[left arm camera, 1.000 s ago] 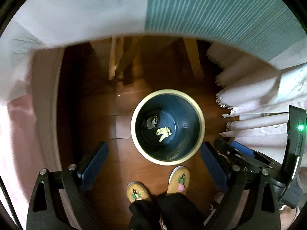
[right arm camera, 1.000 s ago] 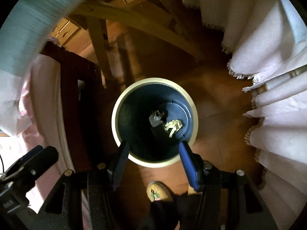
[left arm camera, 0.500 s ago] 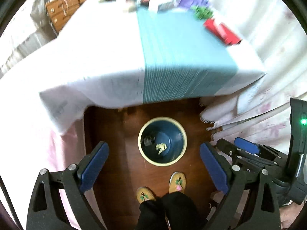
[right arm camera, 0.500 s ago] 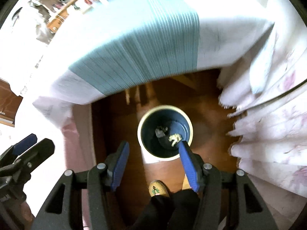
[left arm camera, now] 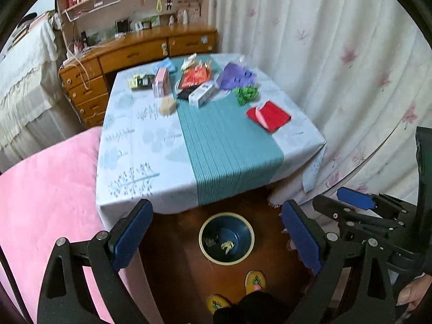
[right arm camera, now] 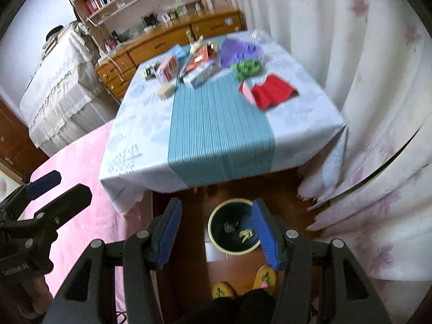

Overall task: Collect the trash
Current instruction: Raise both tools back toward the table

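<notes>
A dark blue bin (left arm camera: 226, 239) (right arm camera: 233, 226) with a cream rim stands on the wooden floor below the table's near edge; a yellow scrap (left arm camera: 227, 245) and a dark crumpled piece (left arm camera: 210, 240) lie in its bottom. On the table (left arm camera: 162, 145) (right arm camera: 140, 124) lie a red paper (left arm camera: 268, 114) (right arm camera: 270, 91), a green crumpled piece (left arm camera: 247, 94) (right arm camera: 247, 68), a purple bag (left arm camera: 236, 77) and several boxes. My left gripper (left arm camera: 216, 237) is open and empty, high above the bin. My right gripper (right arm camera: 216, 235) is open and empty too, with its right finger over the bin's rim in the picture.
A pink blanket (left arm camera: 46, 189) covers the bed at the left. White flowered curtains (left arm camera: 337, 81) hang at the right. A wooden desk with drawers (left arm camera: 140, 54) and bookshelves stand behind the table. The person's yellow slippers (left arm camera: 255, 282) are on the floor by the bin.
Both grippers have risen from just over the bin to well above table height and tilted up, so the tabletop and room came into view. Their jaws kept their opening.
</notes>
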`<state>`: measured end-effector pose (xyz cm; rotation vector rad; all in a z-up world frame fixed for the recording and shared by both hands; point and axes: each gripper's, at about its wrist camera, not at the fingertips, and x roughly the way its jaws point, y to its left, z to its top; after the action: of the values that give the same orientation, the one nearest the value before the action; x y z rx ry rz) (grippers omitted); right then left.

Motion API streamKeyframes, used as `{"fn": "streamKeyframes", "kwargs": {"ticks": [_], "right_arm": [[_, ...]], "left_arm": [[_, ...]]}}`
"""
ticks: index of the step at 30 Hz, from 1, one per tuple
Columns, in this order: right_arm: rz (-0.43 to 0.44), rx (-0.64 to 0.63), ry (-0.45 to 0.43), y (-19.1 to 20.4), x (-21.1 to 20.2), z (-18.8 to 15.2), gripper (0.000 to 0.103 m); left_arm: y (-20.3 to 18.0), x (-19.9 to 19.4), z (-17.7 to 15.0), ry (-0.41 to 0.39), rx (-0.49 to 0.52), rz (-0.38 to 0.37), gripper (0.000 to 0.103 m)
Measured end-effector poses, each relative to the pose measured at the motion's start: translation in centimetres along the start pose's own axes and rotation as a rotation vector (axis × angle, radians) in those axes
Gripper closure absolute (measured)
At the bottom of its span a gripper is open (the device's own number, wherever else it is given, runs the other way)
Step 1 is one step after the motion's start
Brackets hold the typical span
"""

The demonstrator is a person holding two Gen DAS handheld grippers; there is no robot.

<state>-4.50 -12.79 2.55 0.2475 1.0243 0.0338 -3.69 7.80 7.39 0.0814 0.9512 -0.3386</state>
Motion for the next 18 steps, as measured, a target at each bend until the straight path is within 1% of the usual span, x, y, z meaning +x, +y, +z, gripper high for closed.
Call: {"fn": "streamKeyframes", "kwargs": {"ticks": [2,5,9,14,18], "right_arm": [[-0.009,0.002,-0.023,0.2,-0.8,0.6,0.048],[-0.021,-0.004,-0.049,0.3,-1.7,1.6,0.048],[-0.029,-0.023,-0.087,0.4,-2.3,2.7,0.048],[-0.03,-0.021,-0.109,-0.7,-1.9,4.4,0.049],[-0.021,-0.026,-0.112,-2.4,-0.1,7.0,0.049]], "left_arm": [[0.1,-0.7,0.8,-0.015,-0.003,-0.016,0.008],[0.3,-1.4,1.8,-0.047,-0.018,-0.02,0.008],[0.1,-1.1,3.3,-0.048,-0.013,-0.048,0.008],[-0.6,0.8,5.2,-0.023,-0.023,-0.082,0.008],[-1.5,3.6,7.0,0.014,-0.034,-0.088,0.008]]}}
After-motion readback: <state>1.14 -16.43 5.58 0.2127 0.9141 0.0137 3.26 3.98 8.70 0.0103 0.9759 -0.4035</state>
